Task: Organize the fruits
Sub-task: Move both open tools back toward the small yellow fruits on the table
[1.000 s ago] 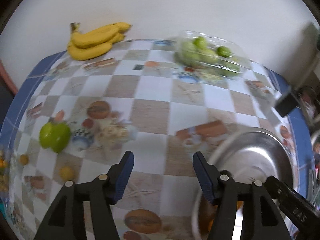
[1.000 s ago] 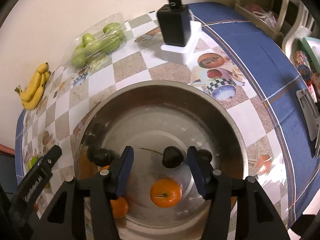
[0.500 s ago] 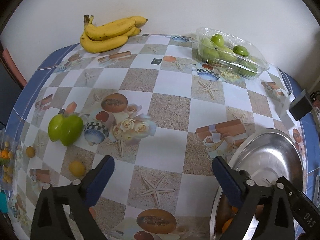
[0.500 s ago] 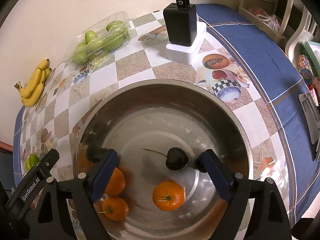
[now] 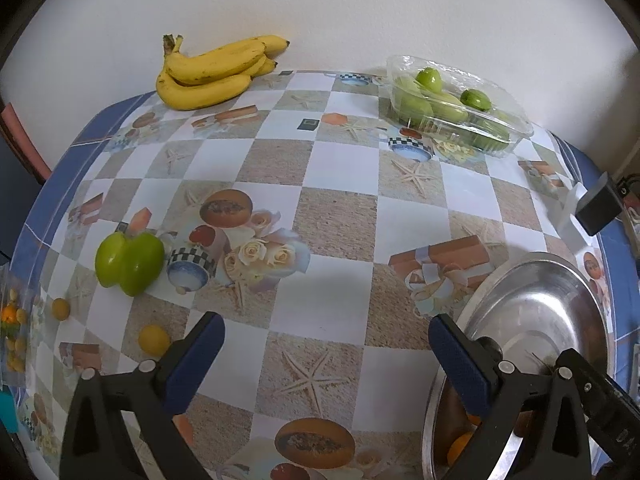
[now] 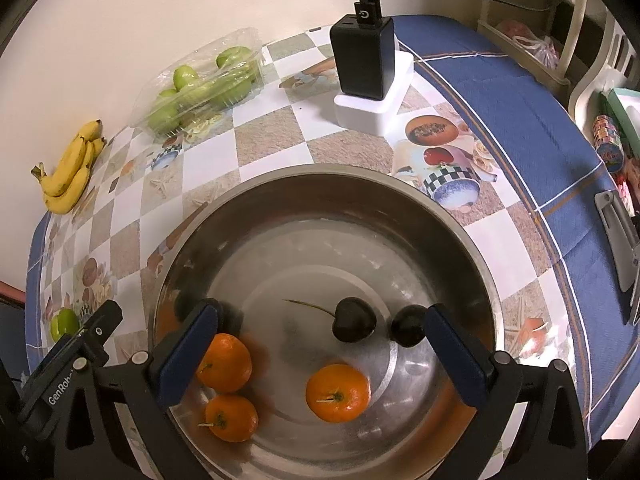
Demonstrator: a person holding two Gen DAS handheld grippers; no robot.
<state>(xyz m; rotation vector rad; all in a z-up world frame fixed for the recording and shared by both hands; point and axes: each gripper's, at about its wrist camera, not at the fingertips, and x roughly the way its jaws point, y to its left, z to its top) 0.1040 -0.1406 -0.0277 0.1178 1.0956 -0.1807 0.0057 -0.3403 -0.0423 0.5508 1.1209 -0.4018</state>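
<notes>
Both hand-held grippers (image 5: 326, 354) (image 6: 320, 346) wider now

The left gripper (image 5: 326, 354) hangs over the checked tabletop (image 5: 332, 216) with its jaws spread wide and nothing between them; a bunch of bananas (image 5: 212, 74) lies at the far edge by the wall; a clear plastic tray of green fruit (image 5: 456, 106) sits far right; a green bell pepper (image 5: 130, 258) rests at left, two small yellow fruits (image 5: 154, 339) near it; a steel bowl (image 5: 552, 308) stands at right, something orange showing low inside it.
</notes>
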